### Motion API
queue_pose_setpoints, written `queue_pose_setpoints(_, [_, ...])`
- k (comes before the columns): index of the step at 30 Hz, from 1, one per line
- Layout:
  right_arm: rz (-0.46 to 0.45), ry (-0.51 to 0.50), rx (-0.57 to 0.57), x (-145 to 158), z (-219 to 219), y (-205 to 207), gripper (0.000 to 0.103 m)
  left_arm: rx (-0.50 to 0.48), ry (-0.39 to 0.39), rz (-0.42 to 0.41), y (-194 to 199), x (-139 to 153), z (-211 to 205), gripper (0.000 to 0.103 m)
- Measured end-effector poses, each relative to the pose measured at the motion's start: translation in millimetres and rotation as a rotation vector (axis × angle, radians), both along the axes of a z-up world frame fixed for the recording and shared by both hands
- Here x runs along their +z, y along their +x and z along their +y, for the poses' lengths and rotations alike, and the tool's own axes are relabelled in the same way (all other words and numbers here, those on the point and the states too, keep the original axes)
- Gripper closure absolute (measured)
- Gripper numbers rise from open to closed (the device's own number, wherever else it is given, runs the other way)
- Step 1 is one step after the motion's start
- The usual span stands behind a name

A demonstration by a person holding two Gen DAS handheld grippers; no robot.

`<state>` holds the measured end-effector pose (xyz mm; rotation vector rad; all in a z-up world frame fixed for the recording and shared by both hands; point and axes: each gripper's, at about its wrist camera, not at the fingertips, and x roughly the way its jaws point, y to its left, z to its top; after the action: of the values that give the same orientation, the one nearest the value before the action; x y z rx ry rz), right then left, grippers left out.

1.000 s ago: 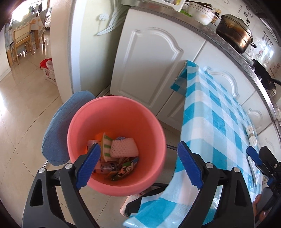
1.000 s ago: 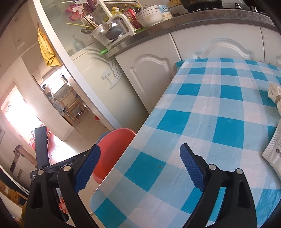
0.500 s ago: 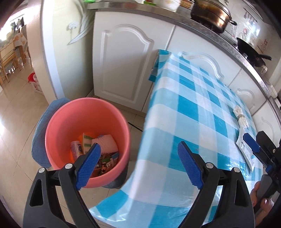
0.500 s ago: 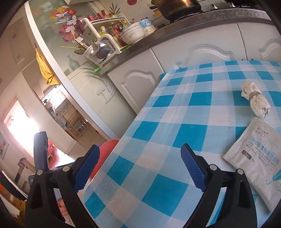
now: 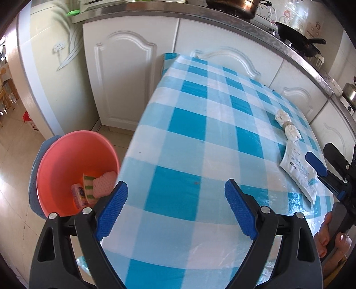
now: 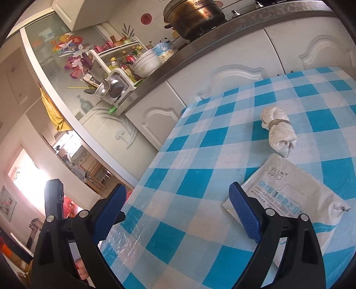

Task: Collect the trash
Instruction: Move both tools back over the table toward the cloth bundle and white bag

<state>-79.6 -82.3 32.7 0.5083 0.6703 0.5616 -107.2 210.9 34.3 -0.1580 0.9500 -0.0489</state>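
In the left wrist view, a pink bucket sits on the floor at about 9 o'clock, just beside the edge of the surface, which is covered in a blue-and-white checked cloth. Inside the bucket lie a pink sponge, a green-striped sponge and a small tube, all leaning together against the bucket's near wall. The left gripper hovers over the near edge of the cloth with its blue pads spread wide and nothing between them. Toward 2 o'clock a crumpled white wad bound with a band lies on the cloth, and just below it, at about 3 o'clock, a flat white wipes packet lies flat. The right gripper's blue pad shows over that packet at the far right edge.

In the right wrist view, the right gripper is also spread open and holds nothing. The wipes packet lies at about 4 o'clock, with its near corner partly behind the gripper's right-hand pad. The white wad rests at about 2 o'clock, near the packet's far corner but apart from it. Behind the surface stand white cabinets under a counter carrying a large pot and a dish rack.
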Motion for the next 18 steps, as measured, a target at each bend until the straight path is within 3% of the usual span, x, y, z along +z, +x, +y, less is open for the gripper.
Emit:
queue_pose_setpoints(6, [0.011, -0.005, -0.026, -2.9, -20.6, 0.3, 0.011, -0.044, 0.019, 0.01, 5.1, -0.2, -26.4, 0.014])
queue_pose_setpoints(18, [-0.01, -0.152, -0.076, -1.0, -57.6, 0.1, 0.011, -0.099, 0.048, 0.021, 14.9, -0.2, -62.5, 0.014])
